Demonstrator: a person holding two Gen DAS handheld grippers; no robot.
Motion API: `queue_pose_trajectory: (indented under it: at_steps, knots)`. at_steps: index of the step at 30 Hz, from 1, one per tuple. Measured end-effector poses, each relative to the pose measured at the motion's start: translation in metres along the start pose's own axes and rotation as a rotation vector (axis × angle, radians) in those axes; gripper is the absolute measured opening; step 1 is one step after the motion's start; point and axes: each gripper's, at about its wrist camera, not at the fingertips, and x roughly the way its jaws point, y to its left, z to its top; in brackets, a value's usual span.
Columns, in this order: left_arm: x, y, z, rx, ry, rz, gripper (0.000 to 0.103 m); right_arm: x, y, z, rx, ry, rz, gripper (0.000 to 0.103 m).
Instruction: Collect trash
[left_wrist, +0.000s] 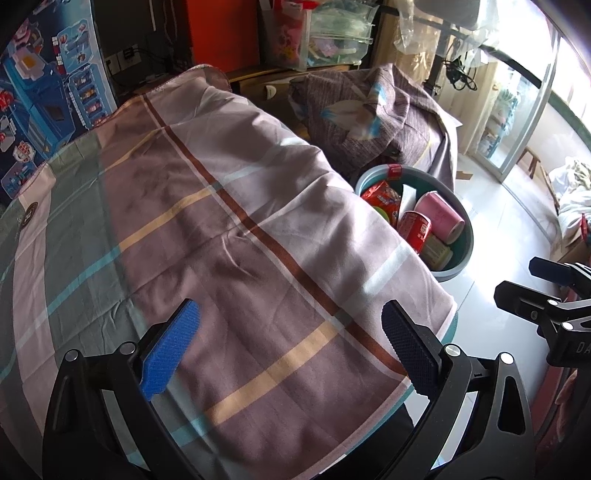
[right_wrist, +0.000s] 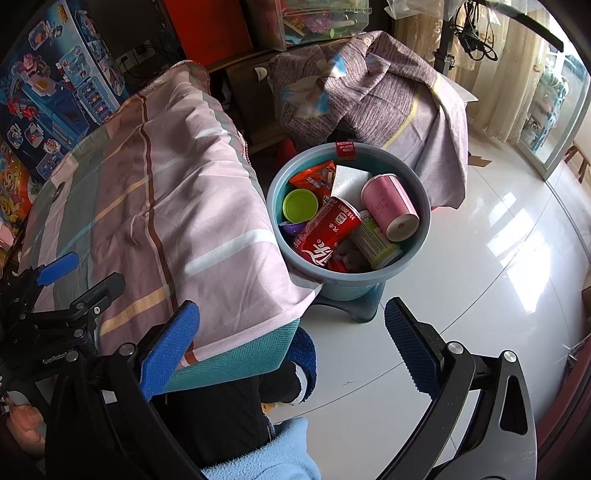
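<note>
The round grey-blue plastic trash bin (right_wrist: 421, 225) sits on a small dark stool on the glossy white tiled floor (right_wrist: 498, 280), just beside the corner of the table. It holds a red cola can (right_wrist: 327, 234) lying on its side, a pink paper-wrapped cylinder (right_wrist: 388, 206), a pale green-labelled can (right_wrist: 375, 242), a lime-green plastic lid (right_wrist: 300, 205), an orange-red snack wrapper (right_wrist: 316, 177) and a white paper napkin (right_wrist: 349, 181). A red sticker (right_wrist: 345, 150) hangs over the far rim. The table wears a pink, brown and green plaid cloth (left_wrist: 229, 236), bare of trash. The left gripper (left_wrist: 291, 349) hovers over that cloth, its blue pads spread wide with nothing between them. The right gripper (right_wrist: 291, 349) hangs over the table corner and floor, facing the bin, jaws likewise apart and empty
</note>
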Motion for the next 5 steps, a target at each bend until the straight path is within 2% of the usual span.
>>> queue_pose_trajectory:
  at_steps: [5]
  knots:
    - [0.0066, 0.0050, -0.0018, -0.022, 0.028, -0.004, 0.099, 0.0026, -0.0021, -0.0006, 0.002, 0.000, 0.001, 0.096]
